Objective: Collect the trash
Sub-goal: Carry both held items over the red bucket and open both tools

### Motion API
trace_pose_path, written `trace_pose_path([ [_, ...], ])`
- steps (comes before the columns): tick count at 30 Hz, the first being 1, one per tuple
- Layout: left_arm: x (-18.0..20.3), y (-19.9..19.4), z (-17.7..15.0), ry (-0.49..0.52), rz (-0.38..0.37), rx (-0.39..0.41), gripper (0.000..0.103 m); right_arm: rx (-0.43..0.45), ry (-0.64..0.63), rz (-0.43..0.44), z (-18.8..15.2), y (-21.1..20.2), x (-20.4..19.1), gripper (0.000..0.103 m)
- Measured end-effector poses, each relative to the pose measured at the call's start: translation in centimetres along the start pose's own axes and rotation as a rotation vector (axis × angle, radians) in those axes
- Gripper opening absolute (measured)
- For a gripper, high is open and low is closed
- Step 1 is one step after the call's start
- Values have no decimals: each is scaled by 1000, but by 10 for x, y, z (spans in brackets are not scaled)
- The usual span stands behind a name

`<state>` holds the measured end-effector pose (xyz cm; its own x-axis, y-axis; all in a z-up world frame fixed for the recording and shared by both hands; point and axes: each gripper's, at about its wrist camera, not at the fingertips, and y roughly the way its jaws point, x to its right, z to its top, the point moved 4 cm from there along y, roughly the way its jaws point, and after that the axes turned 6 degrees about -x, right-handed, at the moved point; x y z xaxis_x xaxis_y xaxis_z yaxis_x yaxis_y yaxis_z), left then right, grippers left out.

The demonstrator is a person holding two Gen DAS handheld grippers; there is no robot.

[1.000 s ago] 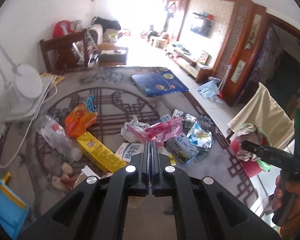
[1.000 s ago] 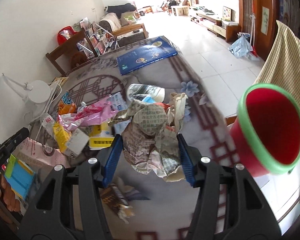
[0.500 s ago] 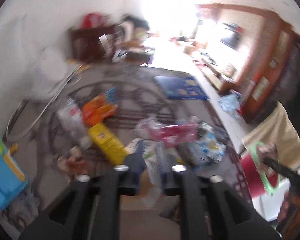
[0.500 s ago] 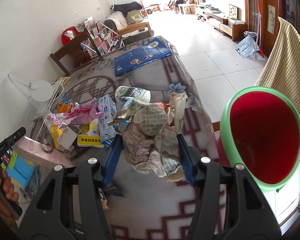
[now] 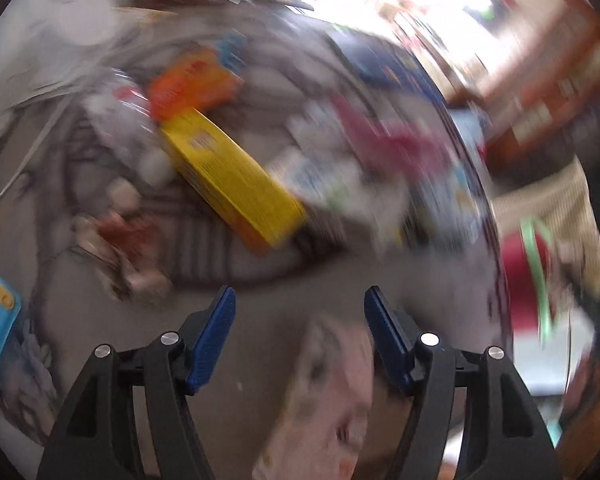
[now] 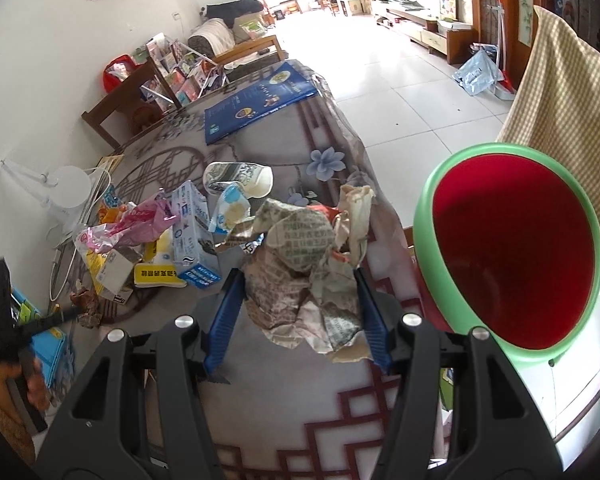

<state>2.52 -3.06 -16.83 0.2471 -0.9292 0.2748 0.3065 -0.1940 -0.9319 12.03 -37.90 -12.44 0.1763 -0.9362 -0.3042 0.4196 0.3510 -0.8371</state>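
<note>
Two grippers in frame. Worktop (image 6: 284,412) was littered with wrappers; red bin (image 6: 512,248) with green rim sat just off its right edge. Right gripper (image 6: 300,300) had its jaws clamped on a crumpled newspaper wad (image 6: 304,264), held above the worktop beside the bin. Left gripper (image 5: 300,320): jaws wide apart, holding nothing, view badly blurred, yellow box (image 5: 228,172) ahead.

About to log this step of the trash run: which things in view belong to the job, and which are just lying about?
Job:
- crumpled newspaper clamped in the right gripper
- red bin with green rim
- pink wrapper, blue-white carton, yellow box
- left gripper, open

Lying about:
- blue book
- white lamp
- checked cloth
</note>
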Motion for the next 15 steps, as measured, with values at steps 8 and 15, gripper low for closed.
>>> trace_pose_path([
  [8, 28, 41, -53, 182, 62, -176, 76, -43, -11, 16, 0, 19, -9, 55],
  [15, 22, 51, -58, 136, 107, -143, 50, -61, -55, 44, 3, 25, -22, 55],
])
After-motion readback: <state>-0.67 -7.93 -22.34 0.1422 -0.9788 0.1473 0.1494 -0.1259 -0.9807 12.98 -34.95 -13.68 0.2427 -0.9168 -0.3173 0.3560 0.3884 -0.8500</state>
